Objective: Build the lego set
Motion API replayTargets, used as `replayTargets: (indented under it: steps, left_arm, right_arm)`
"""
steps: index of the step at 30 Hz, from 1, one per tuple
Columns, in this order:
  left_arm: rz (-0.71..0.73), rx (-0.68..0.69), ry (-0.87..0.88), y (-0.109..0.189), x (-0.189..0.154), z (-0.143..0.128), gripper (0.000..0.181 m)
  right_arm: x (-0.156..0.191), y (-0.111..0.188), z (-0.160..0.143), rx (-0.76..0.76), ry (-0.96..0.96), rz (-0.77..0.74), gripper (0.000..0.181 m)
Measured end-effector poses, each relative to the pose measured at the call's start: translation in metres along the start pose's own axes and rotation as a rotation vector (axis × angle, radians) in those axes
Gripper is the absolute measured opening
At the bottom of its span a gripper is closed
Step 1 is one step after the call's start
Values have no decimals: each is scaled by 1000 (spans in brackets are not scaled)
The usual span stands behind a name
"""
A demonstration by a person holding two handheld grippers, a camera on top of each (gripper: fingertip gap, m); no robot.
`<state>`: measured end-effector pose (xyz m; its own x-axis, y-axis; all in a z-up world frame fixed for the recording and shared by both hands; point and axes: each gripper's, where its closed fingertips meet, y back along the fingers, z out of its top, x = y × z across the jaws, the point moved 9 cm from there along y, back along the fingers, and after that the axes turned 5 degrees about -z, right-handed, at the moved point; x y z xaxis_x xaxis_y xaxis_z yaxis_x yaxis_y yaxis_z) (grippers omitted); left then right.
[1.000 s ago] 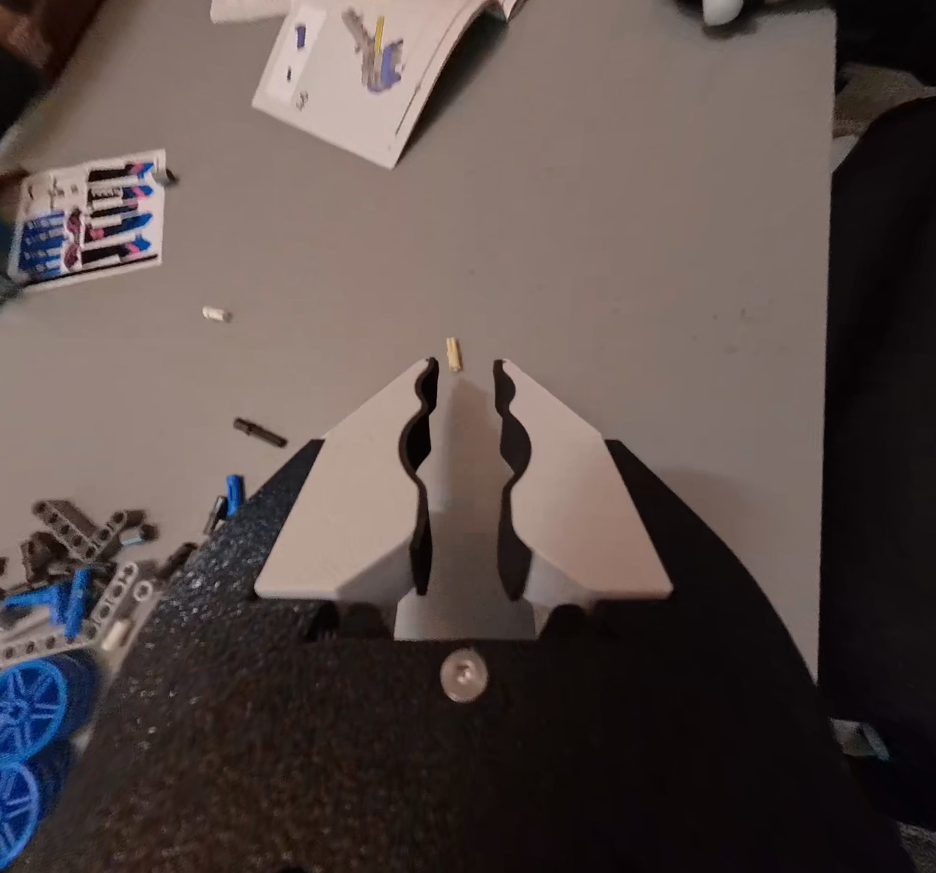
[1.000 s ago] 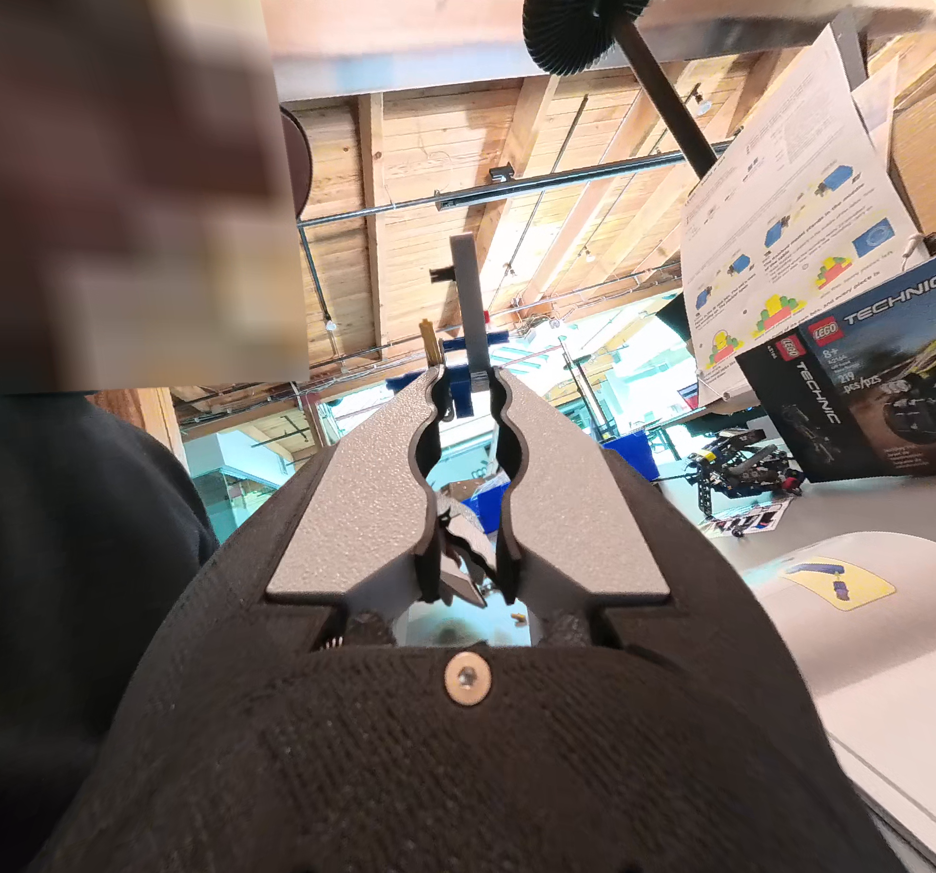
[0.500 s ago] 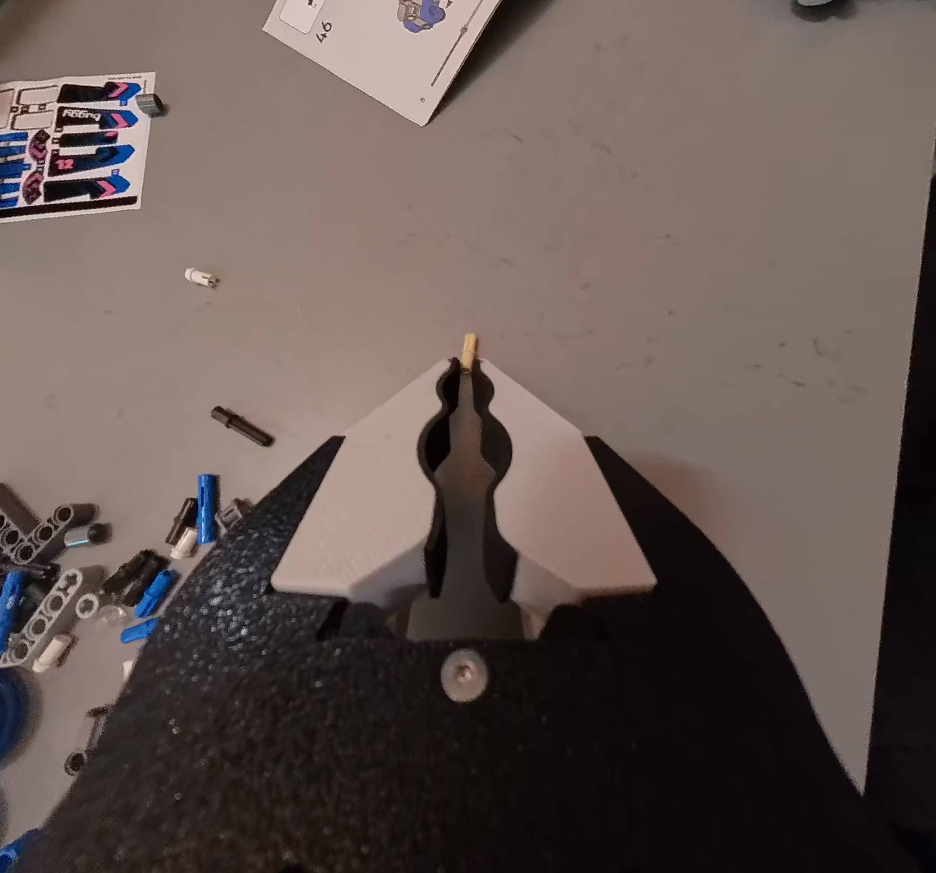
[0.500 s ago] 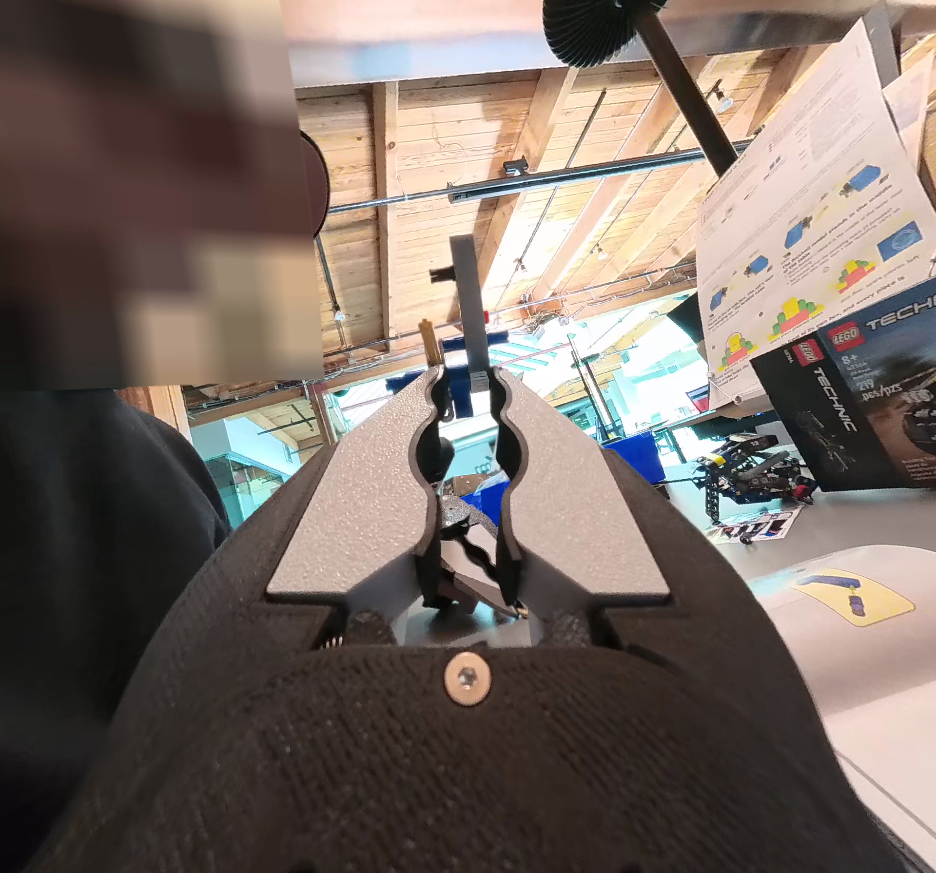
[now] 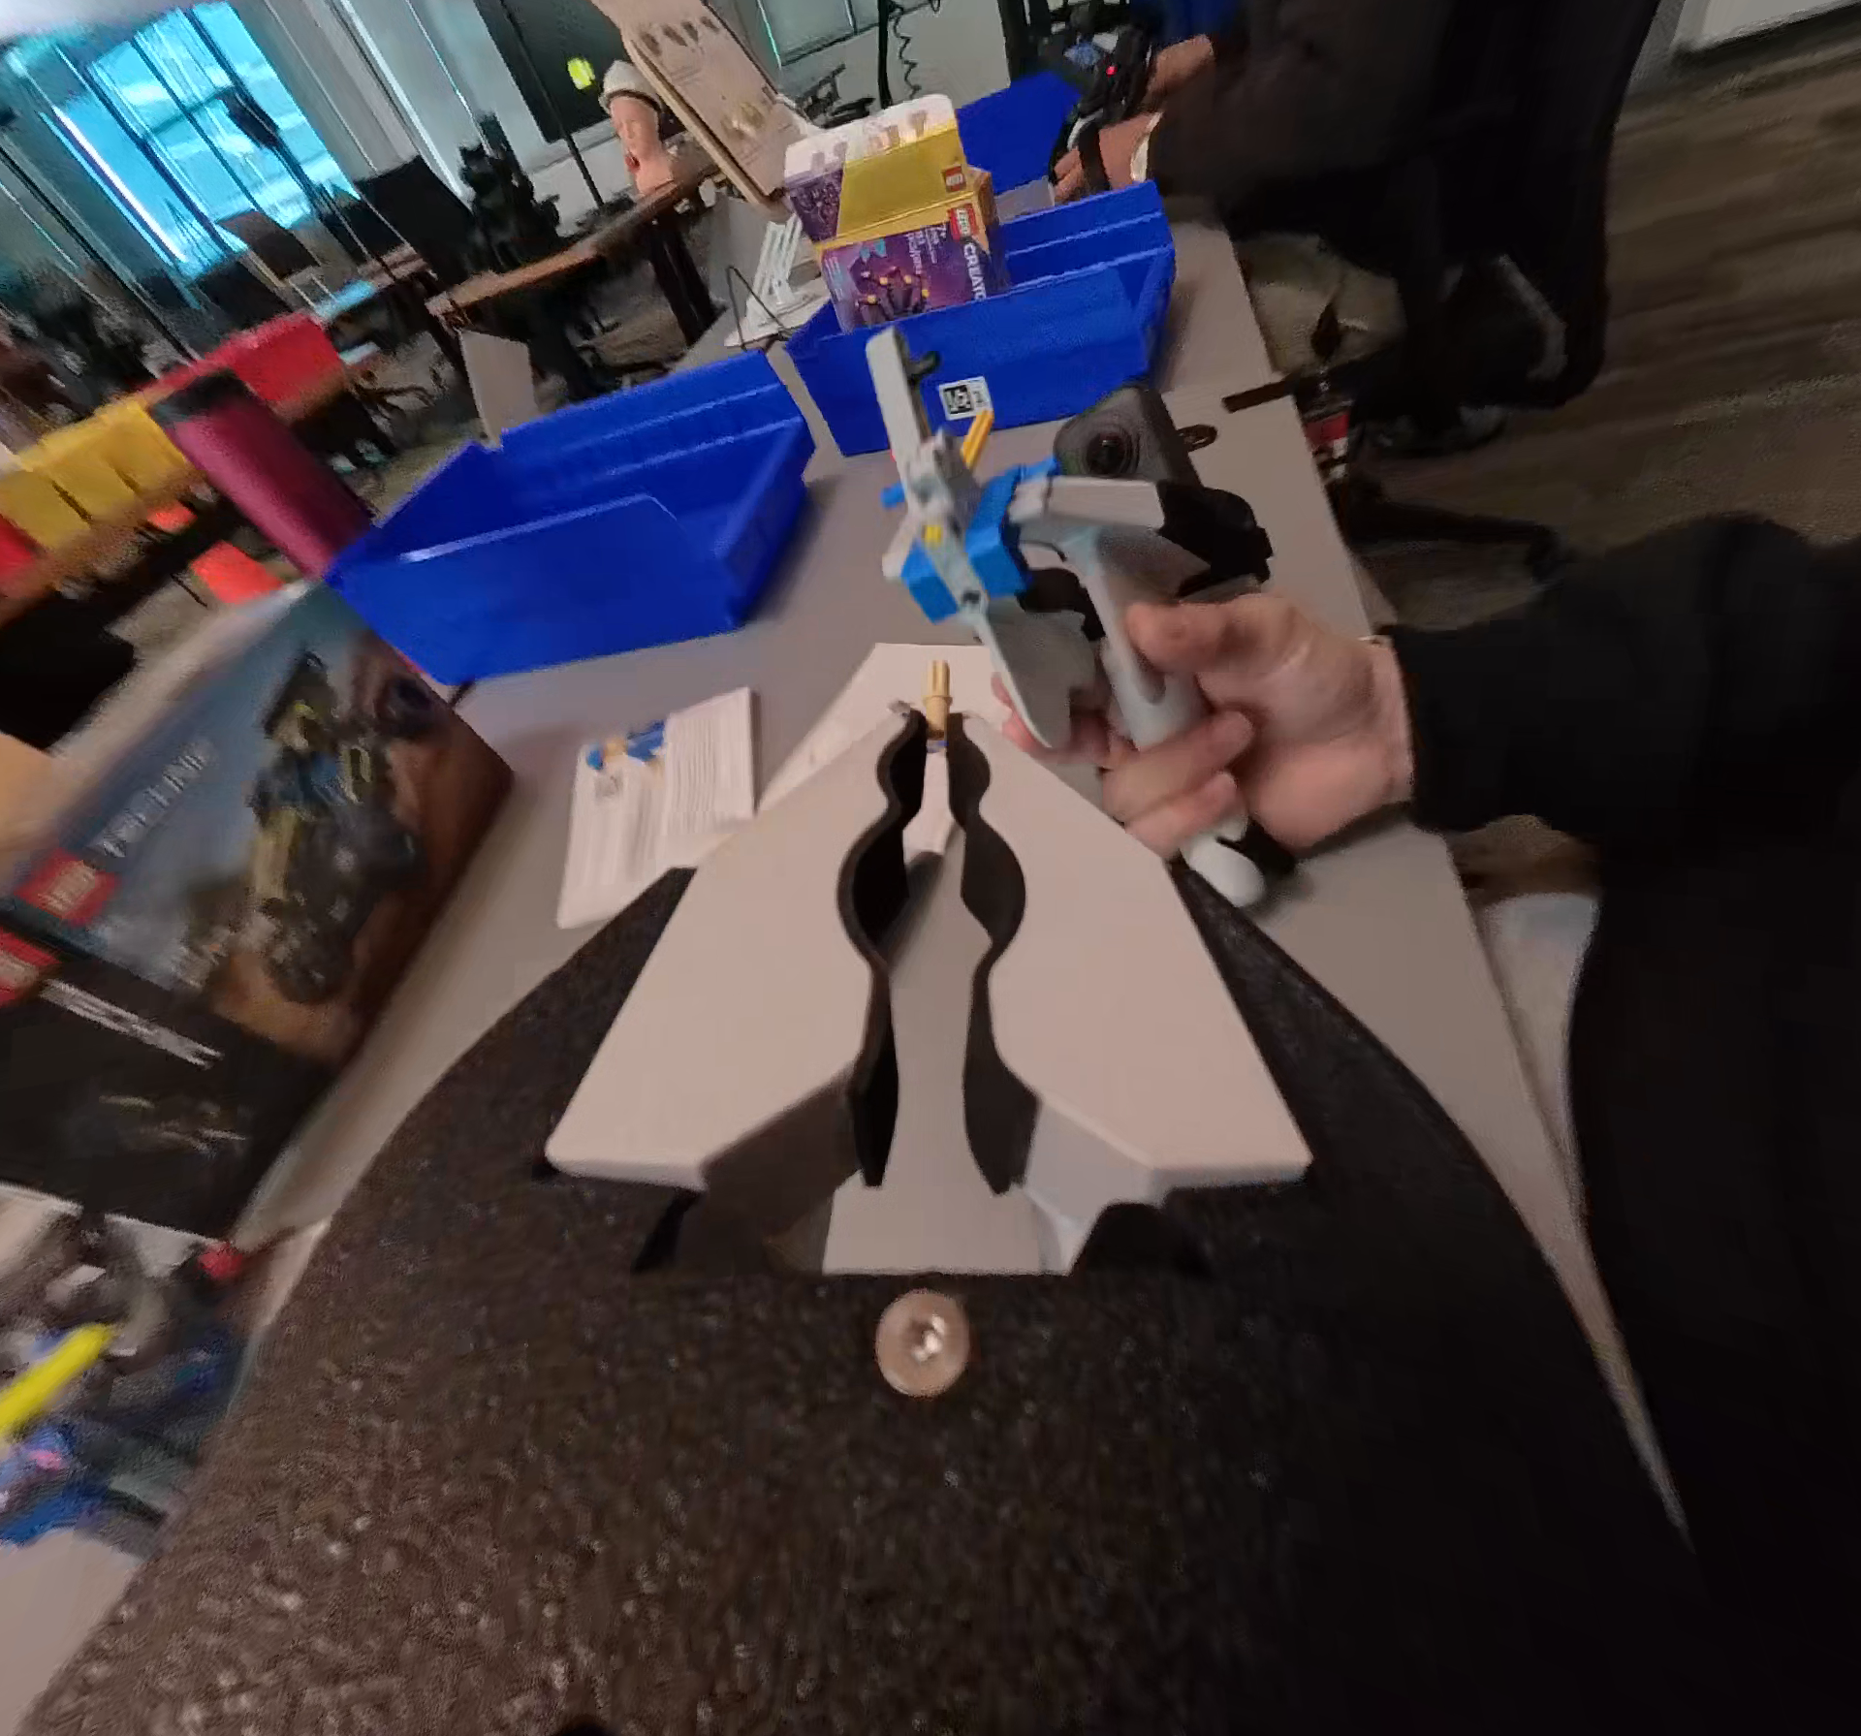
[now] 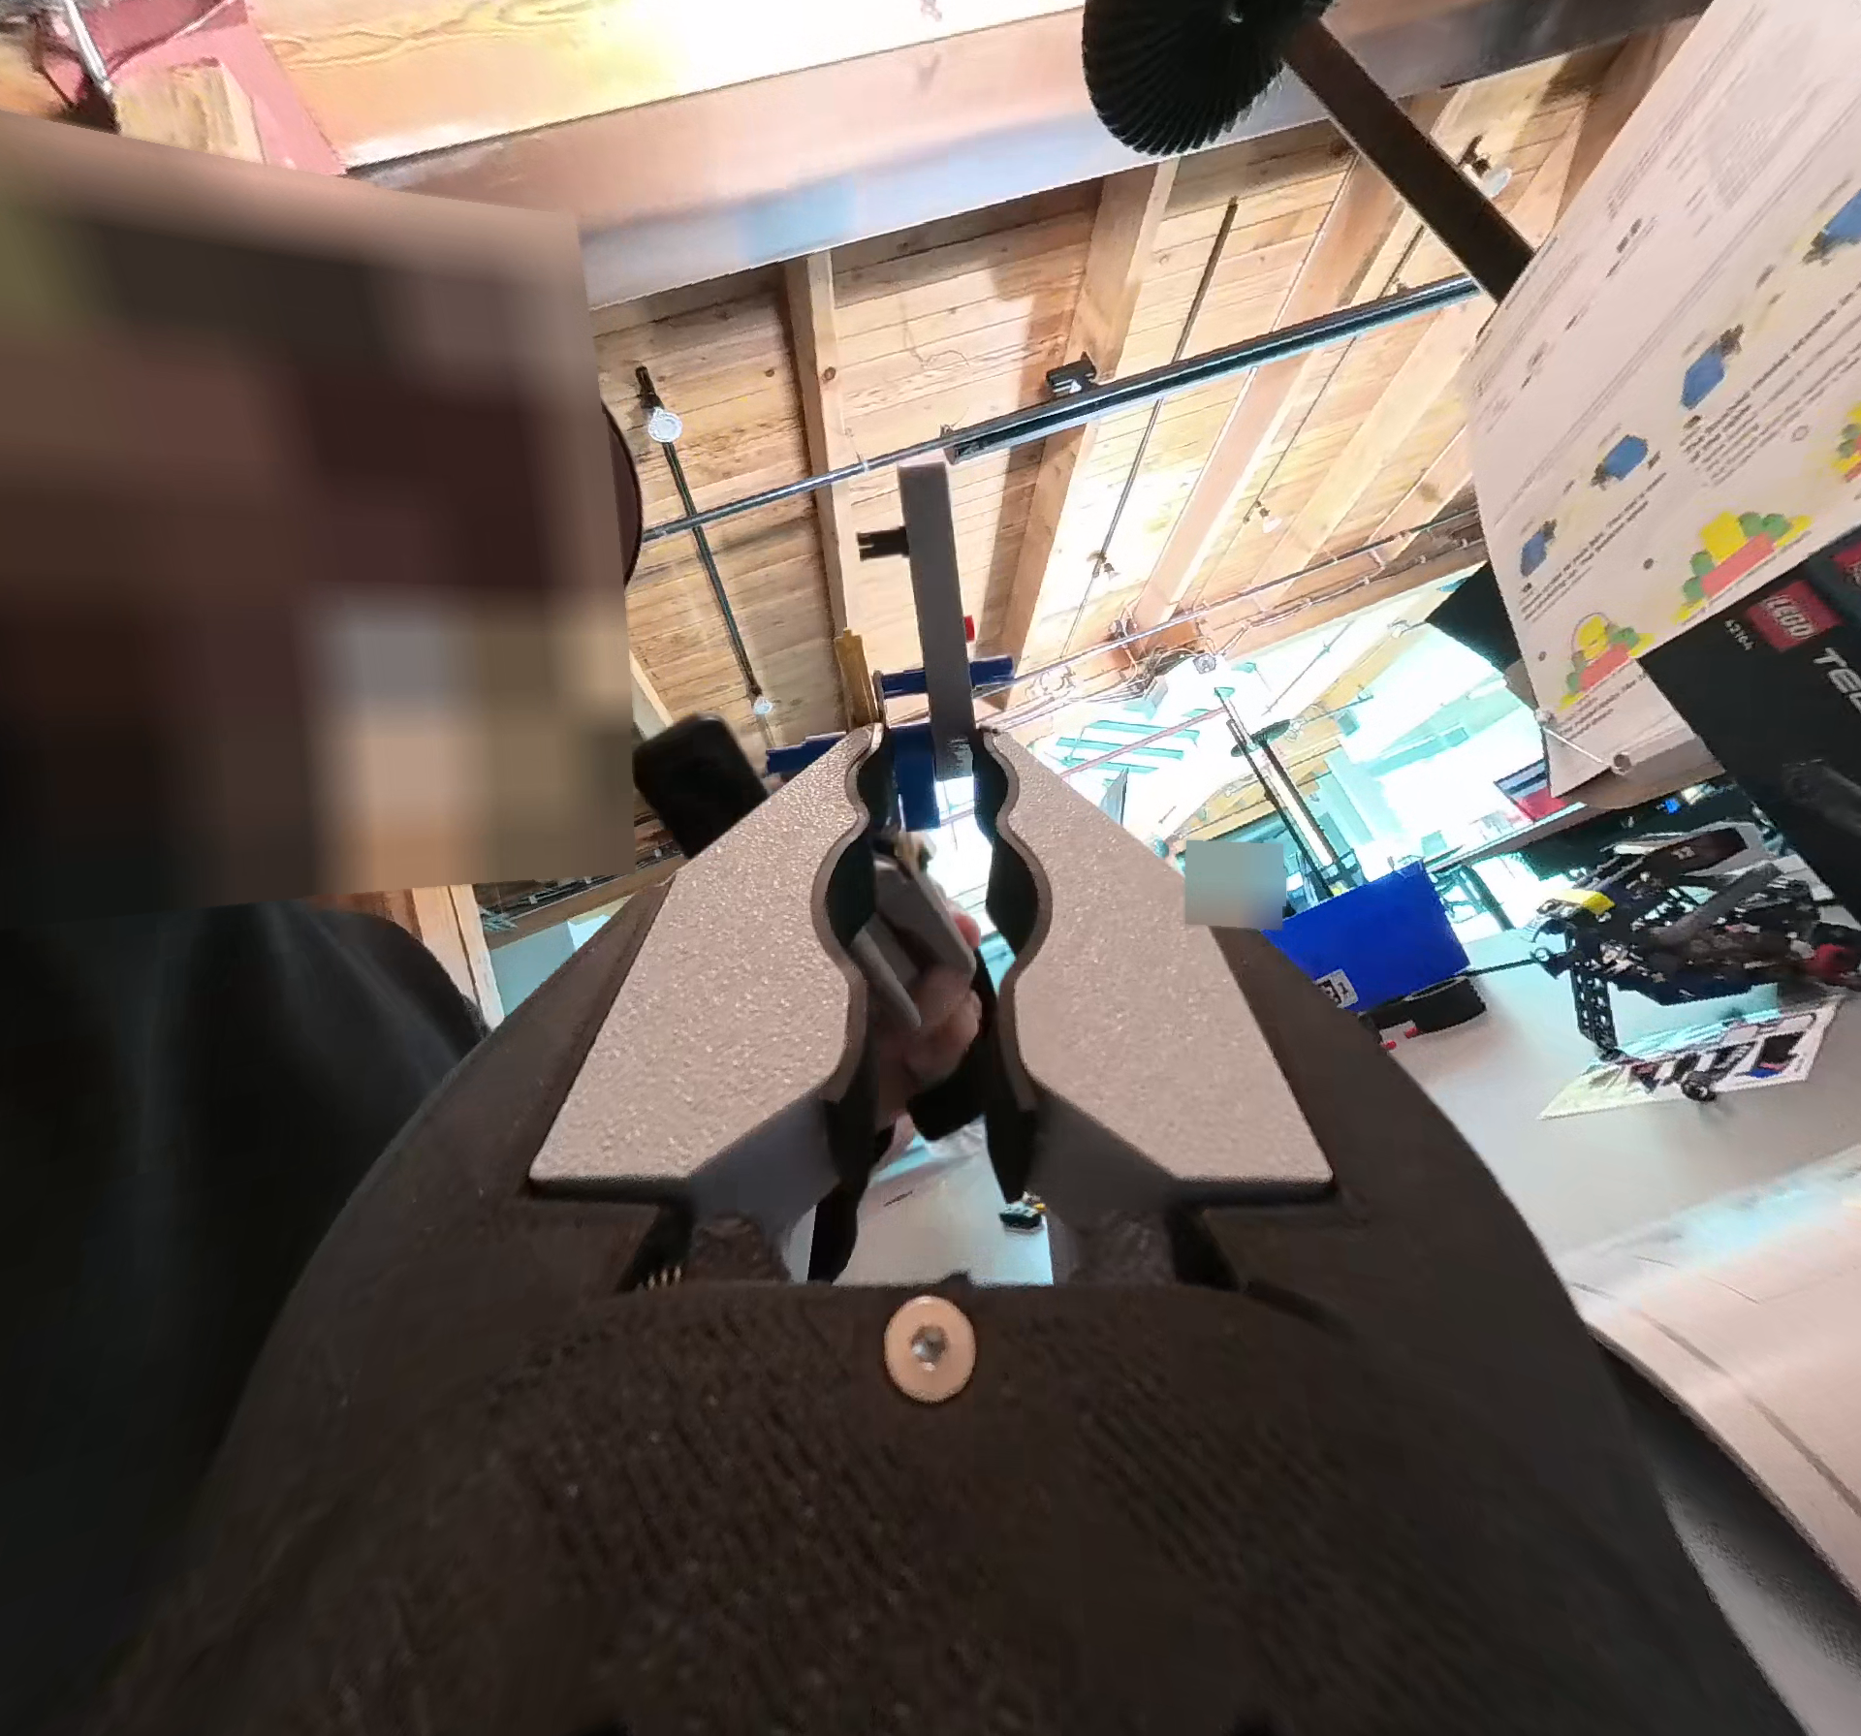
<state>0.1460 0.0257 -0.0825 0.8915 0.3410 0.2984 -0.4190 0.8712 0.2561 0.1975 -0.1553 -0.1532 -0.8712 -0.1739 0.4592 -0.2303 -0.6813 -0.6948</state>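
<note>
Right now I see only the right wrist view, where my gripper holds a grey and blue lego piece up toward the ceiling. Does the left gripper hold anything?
Observer: Yes. The left gripper is shut on a tan pin, which sticks out past its tips.
Operator: Is that pin touching my piece?
Observer: No. The pin is below the blue and grey assembly, with a clear gap between them.
Operator: What lies on the table near them?
Observer: White instruction pages lie on the grey table, just left of the left gripper's tips.
</note>
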Motion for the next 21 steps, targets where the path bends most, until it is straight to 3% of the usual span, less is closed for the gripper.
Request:
replayTargets:
  steps: [10,21]
  left_arm:
    - [17,52,-164,-1,-11,2,1]
    - [21,55,-186,-3,-13,6,1]
  right_arm:
    - [1,-4,-4,58,24,21,15]
    - [2,-6,-6,80,39,26,14]
